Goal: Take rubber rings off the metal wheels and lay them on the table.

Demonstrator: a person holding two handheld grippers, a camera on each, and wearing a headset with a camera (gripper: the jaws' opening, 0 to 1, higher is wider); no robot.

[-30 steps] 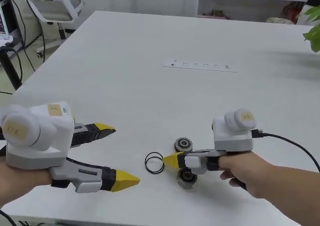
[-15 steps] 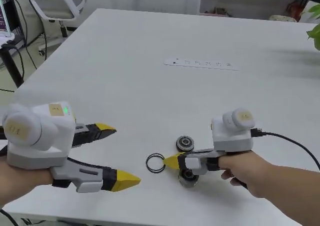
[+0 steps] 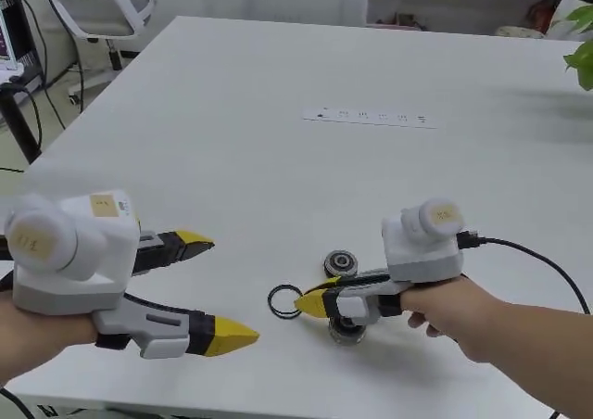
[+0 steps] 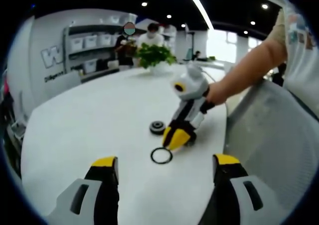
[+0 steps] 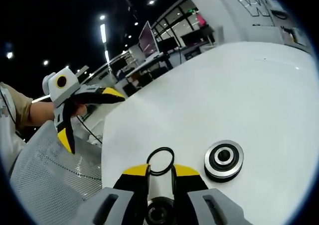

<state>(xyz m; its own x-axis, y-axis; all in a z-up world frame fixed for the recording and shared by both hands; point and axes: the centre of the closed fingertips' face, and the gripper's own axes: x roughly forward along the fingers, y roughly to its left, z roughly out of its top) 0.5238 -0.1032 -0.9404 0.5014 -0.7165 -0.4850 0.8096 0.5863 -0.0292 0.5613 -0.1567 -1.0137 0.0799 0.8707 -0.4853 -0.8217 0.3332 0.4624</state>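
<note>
- The rubber ring (image 3: 271, 301) lies flat on the white worktop (image 3: 278, 159), off any wheel.
- The right gripper (image 3: 313, 300) is held low over the worktop, with its yellow tips at the ring's right side in the head view.
- In the right gripper view its jaws stand only a narrow gap apart — bare worktop shows between them — and they grip nothing. The ring's (image 5: 160, 148) near edge sits right at that gap, and the rest of it lies just ahead of the tips.
- One metal wheel (image 3: 340, 263) lies flat just beyond the right gripper, apart from the ring. In the right gripper view it (image 5: 224, 160) is to the right of the ring and clear of the jaws.
- A second wheel (image 3: 347, 332) sits under the right gripper's body, behind the tips. Whether it still carries a ring cannot be told.
- The left gripper (image 3: 215, 289) is held above the worktop's near-left part — jaws spread wide, nothing in them.
- In the left gripper view the ring (image 4: 152, 156) lies ahead of the left gripper, between the lines of its two jaws and apart from them.
</note>
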